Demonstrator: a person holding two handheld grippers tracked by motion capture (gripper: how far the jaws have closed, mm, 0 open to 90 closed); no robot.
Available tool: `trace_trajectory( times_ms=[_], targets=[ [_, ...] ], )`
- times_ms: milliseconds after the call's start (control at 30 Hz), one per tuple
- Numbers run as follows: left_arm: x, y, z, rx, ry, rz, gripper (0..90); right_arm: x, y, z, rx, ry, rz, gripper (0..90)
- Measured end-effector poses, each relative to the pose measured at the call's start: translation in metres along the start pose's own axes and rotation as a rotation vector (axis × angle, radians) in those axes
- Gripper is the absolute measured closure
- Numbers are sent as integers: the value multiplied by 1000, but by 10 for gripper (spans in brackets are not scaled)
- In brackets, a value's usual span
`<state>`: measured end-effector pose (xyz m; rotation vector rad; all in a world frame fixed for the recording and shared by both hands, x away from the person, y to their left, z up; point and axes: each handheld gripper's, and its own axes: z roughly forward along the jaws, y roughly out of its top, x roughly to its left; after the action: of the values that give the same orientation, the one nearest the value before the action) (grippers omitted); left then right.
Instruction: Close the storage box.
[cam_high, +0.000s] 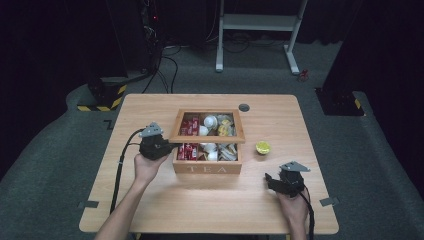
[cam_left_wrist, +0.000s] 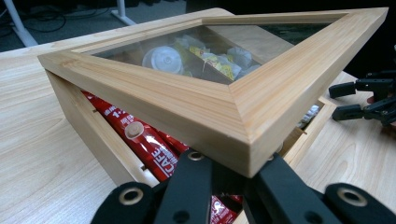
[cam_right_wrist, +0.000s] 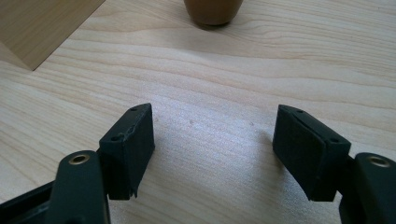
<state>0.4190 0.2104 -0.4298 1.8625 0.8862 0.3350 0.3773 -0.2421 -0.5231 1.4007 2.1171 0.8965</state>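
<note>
The right tool (cam_high: 272, 179) hovers with jaws apart over bare desk (cam_high: 210, 200). The left tool (cam_high: 172, 146) is clenched on the corner of the glass-paned lid (cam_left_wrist: 243, 105), raised off the wooden box (cam_high: 207, 168) lettered "TEA" mid-desk. Inside lie red "CAFE" sachets (cam_left_wrist: 149, 149), white creamer cups (cam_high: 210, 121) and yellow packets (cam_high: 224, 127).

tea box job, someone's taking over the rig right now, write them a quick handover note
Left gripper: shut on the corner of the glass-paned lid of the tea box, holding it partly raised, tilted above the box.
Right gripper: open and holding nothing, just above the table, to the right of the box.
Things: the box sits mid-table with red sachets, white pods and other packets in its compartments. A lemon half lies to the right of the box.
Done: lid gripped and partly up.
Left: probably swing the lid fully open; nothing has been taken out by the right gripper yet.
</note>
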Motion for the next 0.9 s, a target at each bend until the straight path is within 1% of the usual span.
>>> trace_trajectory(
  times_ms=[67,200,500,567,700,767,833,900],
  targets=[
    [-2,-2,0,-3,7,14,900,0,0,0,0,-1,0,293],
    [-3,-6,0,-5,1,5,900,0,0,0,-1,-2,0,296],
    [-3,-15,2,10,3,15,900,0,0,0,-2,-3,-3,297],
    [-4,-17,2,12,-1,7,900,0,0,0,-1,-3,0,297],
    [-3,-19,3,10,-3,7,900,0,0,0,-2,-3,-3,297],
    [-3,-21,3,10,-6,-1,900,0,0,0,-2,-3,-2,297],
    [-3,-25,4,8,-19,-13,900,0,0,0,-2,-4,-1,297],
    [-3,-28,5,14,-22,-11,900,0,0,0,-2,-3,-3,297]
  ],
)
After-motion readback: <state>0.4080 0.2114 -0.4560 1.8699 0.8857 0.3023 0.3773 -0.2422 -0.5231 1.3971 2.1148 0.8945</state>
